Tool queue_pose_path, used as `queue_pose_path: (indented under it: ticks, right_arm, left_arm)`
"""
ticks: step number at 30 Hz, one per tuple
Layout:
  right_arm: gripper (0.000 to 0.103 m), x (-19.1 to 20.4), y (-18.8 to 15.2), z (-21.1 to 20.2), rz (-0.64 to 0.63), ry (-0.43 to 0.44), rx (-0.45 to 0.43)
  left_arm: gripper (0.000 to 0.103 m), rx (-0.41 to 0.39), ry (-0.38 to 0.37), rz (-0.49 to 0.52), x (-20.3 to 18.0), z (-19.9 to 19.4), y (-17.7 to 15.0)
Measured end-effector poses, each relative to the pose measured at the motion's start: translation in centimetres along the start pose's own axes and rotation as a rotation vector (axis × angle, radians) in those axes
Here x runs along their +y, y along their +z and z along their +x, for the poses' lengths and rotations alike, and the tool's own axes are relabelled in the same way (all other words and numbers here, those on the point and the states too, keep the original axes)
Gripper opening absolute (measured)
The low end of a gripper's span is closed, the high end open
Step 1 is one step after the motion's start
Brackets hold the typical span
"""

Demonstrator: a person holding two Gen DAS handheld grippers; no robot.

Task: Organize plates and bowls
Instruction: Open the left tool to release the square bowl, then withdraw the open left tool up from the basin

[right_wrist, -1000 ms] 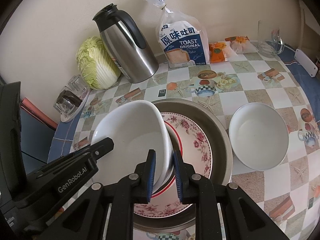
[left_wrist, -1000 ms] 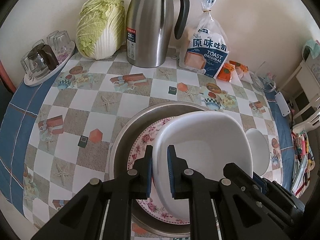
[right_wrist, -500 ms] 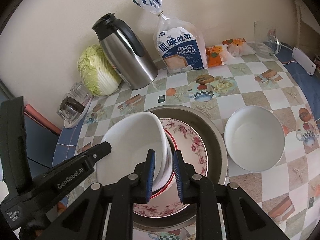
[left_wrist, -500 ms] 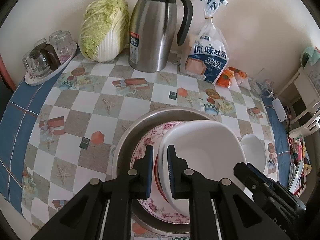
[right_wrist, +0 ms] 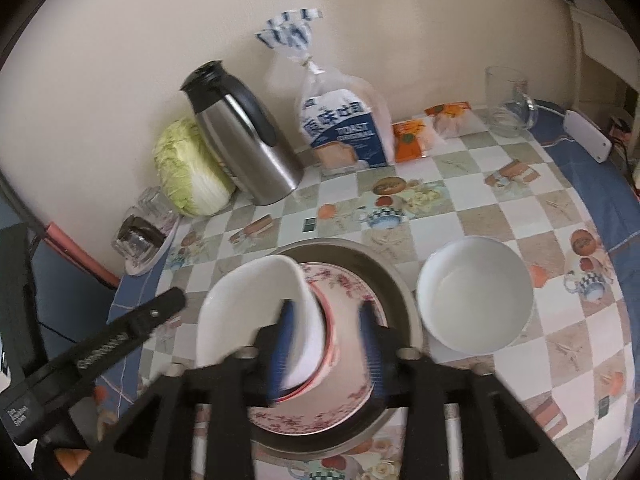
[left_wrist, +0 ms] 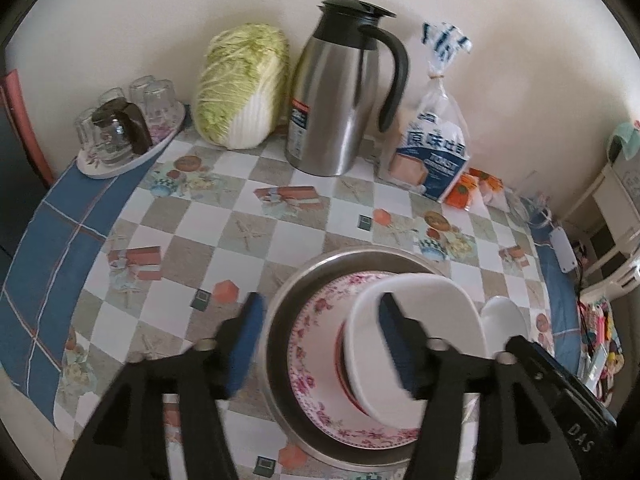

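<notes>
A white squarish bowl (left_wrist: 416, 340) rests on a red-rimmed plate and a pink floral plate (left_wrist: 316, 360), all stacked in a steel pan (left_wrist: 280, 312). My left gripper (left_wrist: 320, 344) is open, its jaws spread on either side of the bowl's left rim. In the right wrist view the same bowl (right_wrist: 256, 312) sits on the floral plate (right_wrist: 344, 400), and my right gripper (right_wrist: 326, 344) is open with its jaws on either side of the bowl's right rim. A second round white bowl (right_wrist: 476, 292) stands on the table to the right of the pan (right_wrist: 396, 300).
A steel thermos jug (left_wrist: 340, 92), a cabbage (left_wrist: 240, 92), a toast bag (left_wrist: 432, 144) and orange packets (left_wrist: 464, 192) line the wall. A tray of glasses (left_wrist: 124, 132) is at back left. A glass mug (right_wrist: 508, 104) and a white device (right_wrist: 588, 140) are at back right.
Both grippers have opened and let go of the white squarish bowl, which now sits on the plate stack. Both have pulled back and up a little.
</notes>
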State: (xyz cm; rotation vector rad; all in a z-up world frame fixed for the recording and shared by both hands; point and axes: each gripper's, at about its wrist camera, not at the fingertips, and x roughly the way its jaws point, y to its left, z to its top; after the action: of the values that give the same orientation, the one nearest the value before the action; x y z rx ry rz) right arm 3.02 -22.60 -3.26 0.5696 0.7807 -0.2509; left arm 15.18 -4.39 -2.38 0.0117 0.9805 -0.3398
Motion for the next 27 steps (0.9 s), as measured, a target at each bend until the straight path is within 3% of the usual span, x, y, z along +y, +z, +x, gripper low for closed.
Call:
queue_pose_path:
  ticks: [5, 12, 15, 27]
  right_arm:
    - [0.064, -0.9, 0.2, -0.1, 0.018, -0.024, -0.009]
    - [0.092, -0.9, 0.2, 0.2, 0.012, -0.027, -0.015]
    - [0.103, -0.6, 0.2, 0.3, -0.005, -0.029, -0.024]
    - [0.103, -0.5, 0.2, 0.2, -0.018, -0.047, -0.052]
  left_arm:
    - [0.087, -0.01, 0.053, -0.02, 0.8, 0.2, 0.1]
    - [0.088, -0.013, 0.075, -0.038, 1.3, 0.4, 0.0]
    - [0.095, -0.032, 0.077, -0.065, 1.6, 0.3, 0.1]
    - [0.099, -0.063, 0.096, -0.107, 2.7, -0.2, 0.2]
